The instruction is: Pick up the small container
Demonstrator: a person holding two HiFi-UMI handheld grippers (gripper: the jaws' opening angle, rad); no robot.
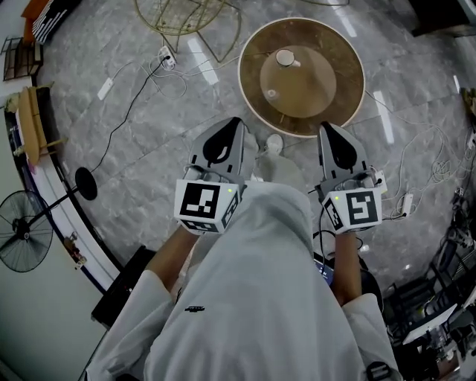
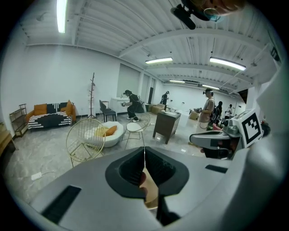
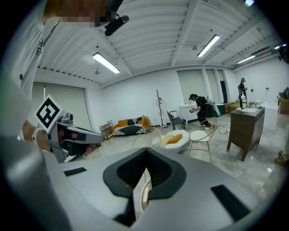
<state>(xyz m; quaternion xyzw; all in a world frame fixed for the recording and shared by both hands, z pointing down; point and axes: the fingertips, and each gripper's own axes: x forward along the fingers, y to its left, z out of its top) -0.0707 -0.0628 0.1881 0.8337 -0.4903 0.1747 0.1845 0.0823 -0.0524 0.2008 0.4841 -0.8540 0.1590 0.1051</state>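
Head view: the round table [image 1: 247, 74] stands on a grey marble floor [image 1: 149, 126], with open floor around its whole rim. Its near rim lies just ahead of both claws. The small container [image 1: 285, 57], white and round, sits on the table's raised centre disc toward the far side, well apart from either claw. The left claw [image 1: 236, 123] is closed and empty, its tip just outside the table's near-left rim. The right claw [image 1: 326, 128] is also closed on nothing, and its tip overlaps the near-right rim in this view. A second small pale object [image 1: 272, 94] lies on the table between the container and the near rim. White cables [image 1: 160, 67] run over the floor left of the table, and a gold wire chair [image 1: 178, 15] stands beyond its far-left side. Left gripper view: the pads [image 2: 156, 169] meet in a thin line with nothing between them. A dark cabinet [image 2: 166, 124] and standing people [image 2: 207, 108] are far off. Right gripper view: the pads meet at the tip and hold nothing. Ahead are a white round seat [image 3: 178, 140] with an orange cushion and a sofa [image 3: 131, 126] at the wall.
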